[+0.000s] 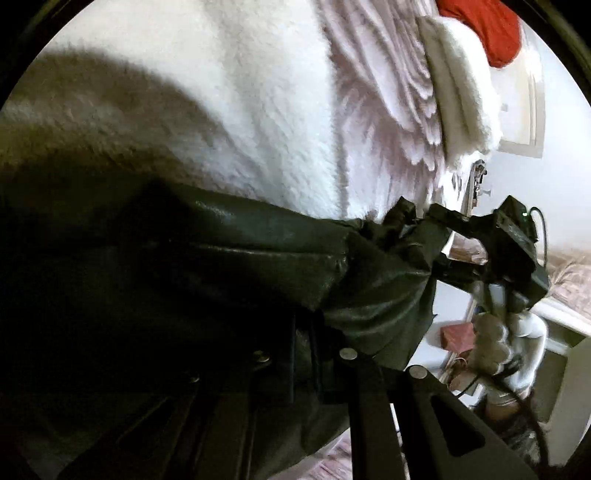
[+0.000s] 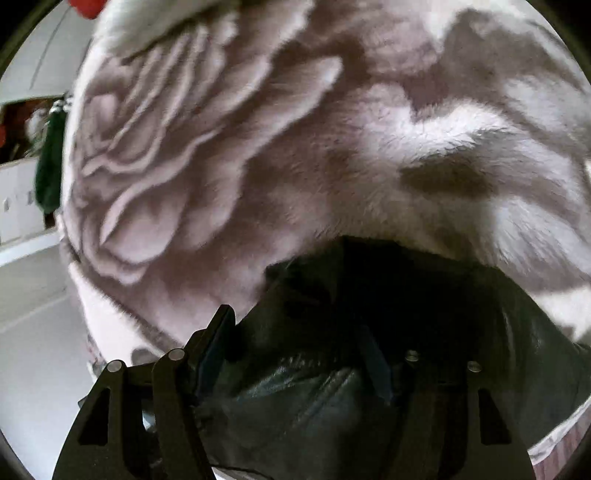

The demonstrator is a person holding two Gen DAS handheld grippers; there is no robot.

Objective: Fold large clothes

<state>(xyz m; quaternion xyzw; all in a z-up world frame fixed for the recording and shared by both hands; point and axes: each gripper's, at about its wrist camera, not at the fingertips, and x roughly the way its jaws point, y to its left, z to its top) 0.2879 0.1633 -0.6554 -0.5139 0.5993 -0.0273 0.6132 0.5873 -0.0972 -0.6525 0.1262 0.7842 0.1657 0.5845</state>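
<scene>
A black leather jacket (image 1: pixel 229 280) lies over a fluffy white blanket (image 1: pixel 243 110). My left gripper (image 1: pixel 303 358) is buried in the jacket's folds, shut on the leather near its snap buttons. In the left wrist view my right gripper (image 1: pixel 413 225) pinches the jacket's far end. In the right wrist view the jacket (image 2: pixel 314 398) bunches between my right gripper's (image 2: pixel 299 354) fingers, which are closed on it. The pinkish-white blanket (image 2: pixel 258 166) fills the background.
A red cushion (image 1: pixel 487 29) lies at the blanket's far end. A gloved hand (image 1: pixel 495 343) holds the right gripper's handle. White furniture (image 2: pixel 18 206) and a dark green hanging item (image 2: pixel 50 173) stand at the left of the right wrist view.
</scene>
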